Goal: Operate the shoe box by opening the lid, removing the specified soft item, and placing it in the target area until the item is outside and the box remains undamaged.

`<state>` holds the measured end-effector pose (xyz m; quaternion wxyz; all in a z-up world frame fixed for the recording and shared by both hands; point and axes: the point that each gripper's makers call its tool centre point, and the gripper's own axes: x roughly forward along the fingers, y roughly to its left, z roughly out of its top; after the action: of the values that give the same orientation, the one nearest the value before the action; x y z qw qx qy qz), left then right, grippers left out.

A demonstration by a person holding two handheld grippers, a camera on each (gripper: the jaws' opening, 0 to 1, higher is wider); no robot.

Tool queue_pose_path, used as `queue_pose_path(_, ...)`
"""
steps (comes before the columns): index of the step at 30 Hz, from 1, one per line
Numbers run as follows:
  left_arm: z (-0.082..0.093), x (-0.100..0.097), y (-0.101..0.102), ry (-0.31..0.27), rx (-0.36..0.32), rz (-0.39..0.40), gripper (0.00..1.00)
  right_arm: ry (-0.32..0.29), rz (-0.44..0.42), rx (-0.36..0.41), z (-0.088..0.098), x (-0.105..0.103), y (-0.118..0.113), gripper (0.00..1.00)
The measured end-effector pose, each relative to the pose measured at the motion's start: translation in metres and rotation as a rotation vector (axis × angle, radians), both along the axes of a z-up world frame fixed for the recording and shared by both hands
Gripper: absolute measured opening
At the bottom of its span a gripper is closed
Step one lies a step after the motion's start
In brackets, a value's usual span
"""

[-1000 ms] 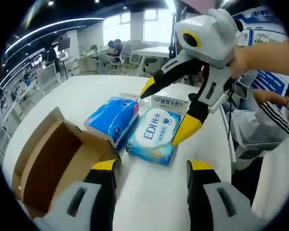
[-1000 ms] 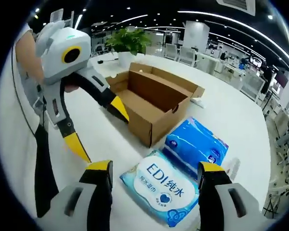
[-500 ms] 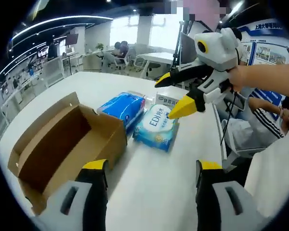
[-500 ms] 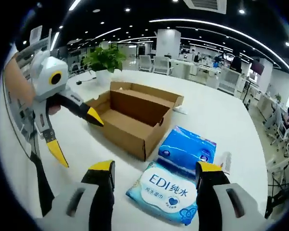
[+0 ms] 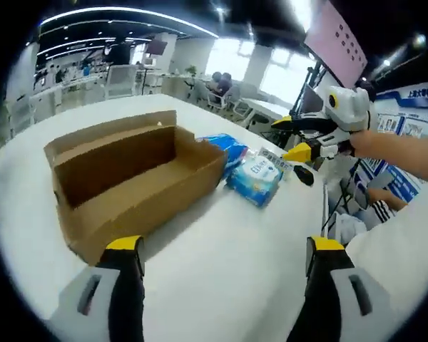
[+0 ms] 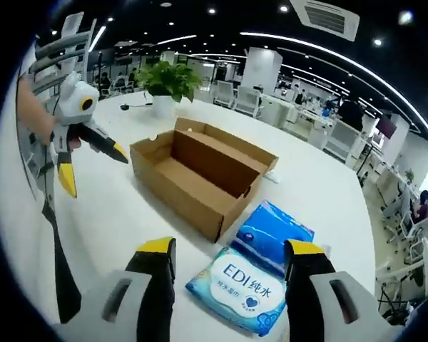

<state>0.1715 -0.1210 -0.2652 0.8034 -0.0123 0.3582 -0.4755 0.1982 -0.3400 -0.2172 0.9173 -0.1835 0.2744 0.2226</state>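
I see one shoe box point(image 6: 200, 178) standing open on the white desk point(image 6: 114, 214), long axis running away toward the far right. Two soft packs lie outside beside it: blue pack point(image 6: 274, 231) and wipes pack point(image 6: 242, 281). Left tongs point(image 5: 221, 278) apart, empty; right tongs point(image 6: 228, 274) likewise.

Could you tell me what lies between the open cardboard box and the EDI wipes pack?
A blue soft pack lies between the box and the EDI wipes pack, as the right gripper view shows.
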Motion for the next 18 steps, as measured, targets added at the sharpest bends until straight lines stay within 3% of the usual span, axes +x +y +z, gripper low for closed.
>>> queue_pose_path(2,-0.005,-0.005,0.016,0.051,-0.015,0.041,0.97,0.001,-0.006,-0.002,0.002,0.001,-0.001,0.59)
queue_pose_path(4,-0.007,-0.014,0.027,0.104,-0.038,0.05,0.97,-0.019,0.008,-0.062,0.005,0.002,-0.006,0.52)
queue_pose_path(7,-0.008,-0.02,0.04,0.133,-0.043,0.048,0.99,-0.012,0.021,-0.087,0.005,0.002,-0.007,0.45)
queue_pose_path(9,0.001,-0.014,0.052,0.18,-0.11,0.133,0.99,-0.017,0.056,-0.161,0.006,0.003,-0.007,0.38)
queue_pose_path(12,0.008,-0.001,0.071,0.164,-0.144,0.216,0.99,0.012,0.105,-0.133,0.003,0.003,0.009,0.45)
queue_pose_path(14,0.009,0.004,0.081,0.155,-0.152,0.267,0.99,-0.003,0.17,-0.154,0.003,0.005,0.02,0.46)
queue_pose_path(18,0.011,0.01,0.101,0.107,-0.159,0.356,0.99,0.057,0.252,-0.214,-0.009,0.003,0.032,0.47)
